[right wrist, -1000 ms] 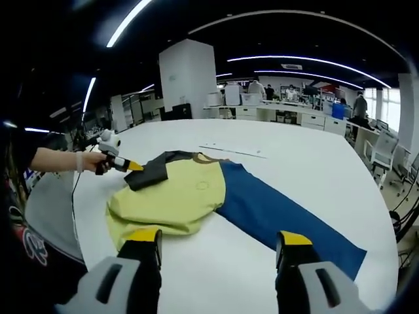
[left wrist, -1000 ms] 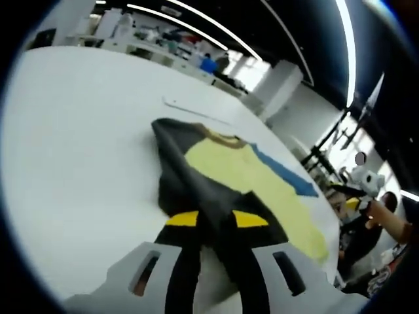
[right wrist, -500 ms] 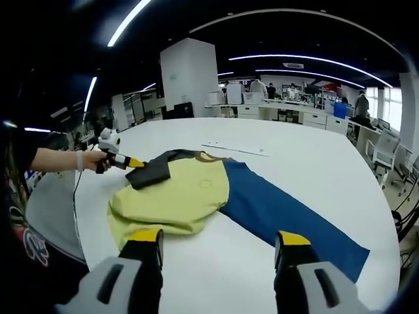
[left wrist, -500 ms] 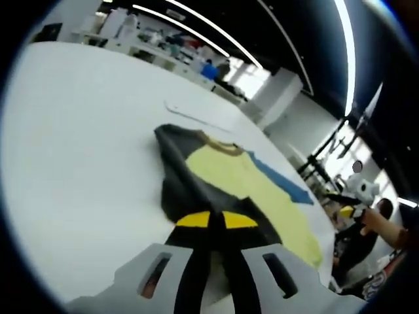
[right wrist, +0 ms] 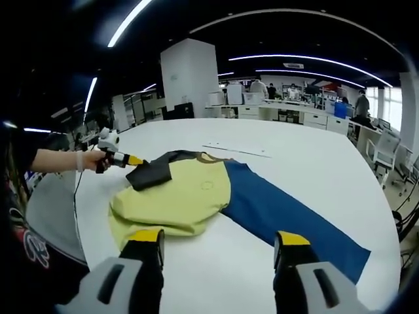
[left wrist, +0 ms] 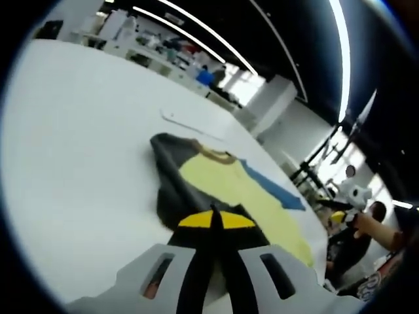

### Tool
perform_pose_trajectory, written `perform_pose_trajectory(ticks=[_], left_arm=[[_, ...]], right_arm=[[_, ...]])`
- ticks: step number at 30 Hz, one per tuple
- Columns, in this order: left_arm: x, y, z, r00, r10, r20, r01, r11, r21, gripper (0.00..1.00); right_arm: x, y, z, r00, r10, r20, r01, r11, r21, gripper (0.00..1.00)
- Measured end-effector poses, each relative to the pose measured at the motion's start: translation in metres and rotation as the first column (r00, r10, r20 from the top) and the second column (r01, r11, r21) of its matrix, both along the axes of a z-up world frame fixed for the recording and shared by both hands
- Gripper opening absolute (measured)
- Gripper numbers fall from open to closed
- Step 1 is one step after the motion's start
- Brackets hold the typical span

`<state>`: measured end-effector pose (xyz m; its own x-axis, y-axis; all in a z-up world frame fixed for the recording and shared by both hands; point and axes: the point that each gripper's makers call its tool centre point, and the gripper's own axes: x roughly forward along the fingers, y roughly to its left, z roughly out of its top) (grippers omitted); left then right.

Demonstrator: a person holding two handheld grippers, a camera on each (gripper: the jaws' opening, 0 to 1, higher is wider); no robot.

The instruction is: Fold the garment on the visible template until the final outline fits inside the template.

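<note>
While the garment [right wrist: 196, 196] lies on the white tabletop [right wrist: 308, 163] with its yellow body bunched and its blue sleeve stretched out flat, folding looks barely begun. The left gripper [right wrist: 134, 161] pinches the black sleeve [left wrist: 173, 190], drawing it over the body. The right gripper [right wrist: 216, 252] hovers near, fingers spread, holding nothing. No template outline is discernible.

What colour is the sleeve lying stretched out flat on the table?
Blue. The sleeve shows best in the right gripper view, extending from the yellow body of the garment.
</note>
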<state>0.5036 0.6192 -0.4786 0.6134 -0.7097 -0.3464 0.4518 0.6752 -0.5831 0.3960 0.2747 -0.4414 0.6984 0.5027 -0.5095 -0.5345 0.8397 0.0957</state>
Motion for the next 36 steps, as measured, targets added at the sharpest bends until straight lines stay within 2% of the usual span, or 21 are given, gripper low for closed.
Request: perform_pose_trajectory(ticks=[4, 8, 13, 19, 27, 29, 36], left_arm=[[0.001, 0.01, 0.013, 1.0, 0.012, 0.028, -0.012, 1.0, 0.0, 0.0], [0.003, 0.028, 0.022, 0.998, 0.033, 0.056, -0.034, 0.999, 0.018, 0.0], [0.004, 0.064, 0.035, 0.993, 0.081, 0.085, -0.085, 0.996, 0.039, 0.0], [0.01, 0.124, 0.048, 0.977, 0.175, 0.121, -0.185, 0.98, 0.077, 0.0], [0.016, 0.193, 0.05, 0.941, 0.311, 0.133, -0.326, 0.939, 0.111, 0.0], [0.018, 0.201, 0.049, 0.937, 0.321, 0.135, -0.337, 0.934, 0.115, 0.0], [0.017, 0.239, 0.046, 0.9, 0.414, 0.139, -0.433, 0.887, 0.161, 0.0]], right_arm=[[0.002, 0.001, 0.003, 1.0, -0.001, 0.008, 0.001, 1.0, 0.006, 0.67], [0.003, 0.004, 0.003, 1.0, 0.008, 0.008, -0.008, 1.0, 0.004, 0.67], [0.005, 0.008, 0.005, 1.0, 0.016, 0.009, -0.016, 1.0, 0.002, 0.67], [0.006, 0.011, 0.006, 1.0, 0.026, 0.01, -0.026, 1.0, -0.006, 0.67], [0.008, 0.016, 0.007, 0.999, 0.036, 0.004, -0.036, 0.999, -0.012, 0.67], [0.009, 0.016, 0.007, 0.999, 0.034, 0.004, -0.034, 0.999, -0.015, 0.68], [0.015, 0.017, 0.009, 1.0, 0.021, 0.016, -0.02, 1.0, -0.021, 0.8]])
